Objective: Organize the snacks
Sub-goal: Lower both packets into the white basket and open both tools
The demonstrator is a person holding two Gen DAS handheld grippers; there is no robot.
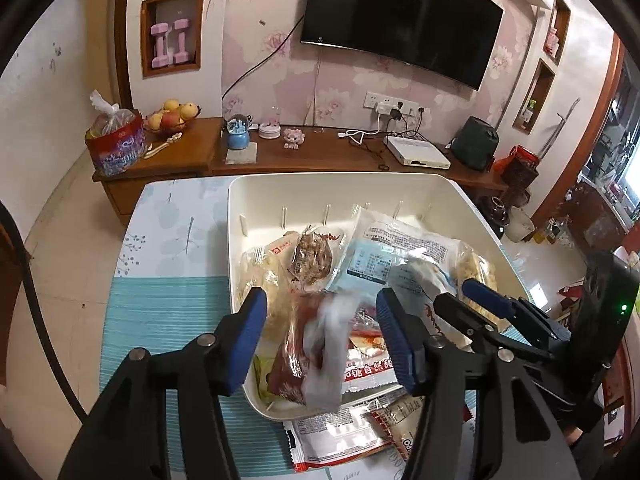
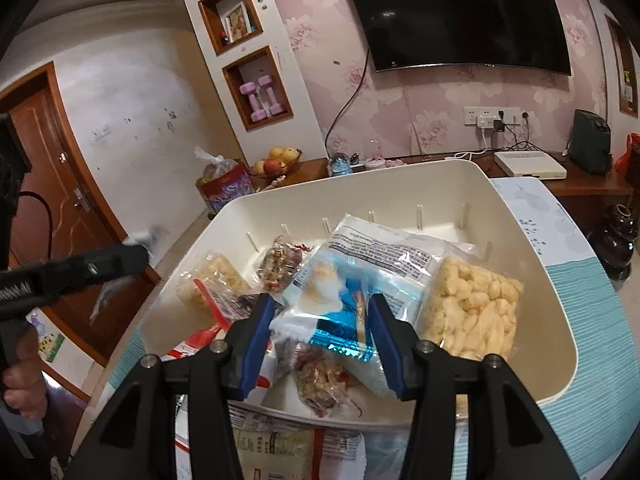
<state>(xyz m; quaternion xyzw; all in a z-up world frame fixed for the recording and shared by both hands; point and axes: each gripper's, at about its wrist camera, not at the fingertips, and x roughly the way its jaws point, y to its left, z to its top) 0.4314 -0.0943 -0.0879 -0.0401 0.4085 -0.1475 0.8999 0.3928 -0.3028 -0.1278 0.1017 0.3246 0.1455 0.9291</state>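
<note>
The left gripper stands half open over the bin's near edge, a blurred red packet loose between its jaws — dropping in, I judge. Beside it the right gripper, also half open, straddles a blue packet lying in the bin. Next — fetch the packets just below, outside.

A home living room is shown — a television is mounted on floral wallpaper, a wooden cabinet stands below it, and a fruit bowl is set at its left end.
</note>
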